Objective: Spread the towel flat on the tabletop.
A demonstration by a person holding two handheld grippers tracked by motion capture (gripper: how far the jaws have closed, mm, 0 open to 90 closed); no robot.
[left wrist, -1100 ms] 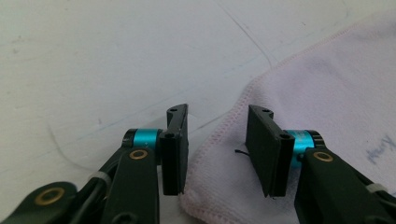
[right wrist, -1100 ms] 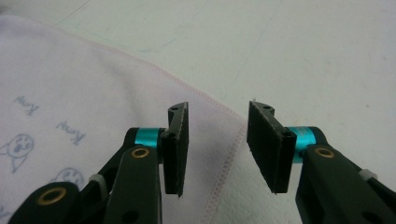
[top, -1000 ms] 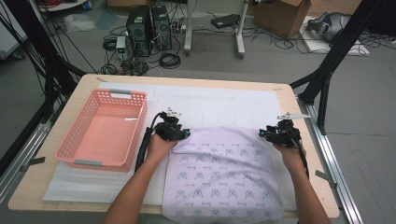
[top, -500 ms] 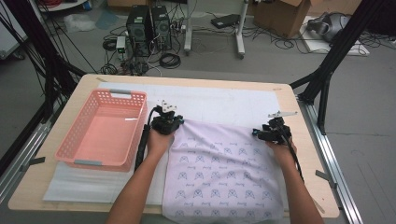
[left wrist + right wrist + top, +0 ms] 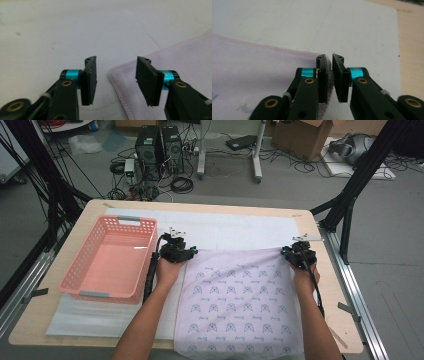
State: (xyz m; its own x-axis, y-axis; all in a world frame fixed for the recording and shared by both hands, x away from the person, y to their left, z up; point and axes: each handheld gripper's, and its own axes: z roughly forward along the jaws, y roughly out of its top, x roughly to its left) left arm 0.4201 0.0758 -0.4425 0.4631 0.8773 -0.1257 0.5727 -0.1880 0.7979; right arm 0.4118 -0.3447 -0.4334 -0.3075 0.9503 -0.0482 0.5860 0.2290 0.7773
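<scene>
1. A pink plastic basket (image 5: 111, 260) sits at the left of the high view, empty, on the white mat (image 5: 235, 227) that covers the wooden table (image 5: 330, 285)
2. The left gripper (image 5: 186, 251) rests just left of centre at the cloth's far left corner; its jaws have just been opening and stand well apart, the corner (image 5: 117, 72) lying loose on the mat between them, unpinched
3. The pale lilac printed cloth (image 5: 240, 305) lies flat from the middle to the bottom edge of the frame, overhanging the table's near side
4. It looks thin, light and limp, so it should sag and fold wherever unsupported; the stitched hem (image 5: 274, 48) at the corners is probably the firmest hold
5. The right gripper (image 5: 299, 254), at the far right corner, has just been closing; its jaws stand nearly together with the cloth's edge pinched between them
</scene>
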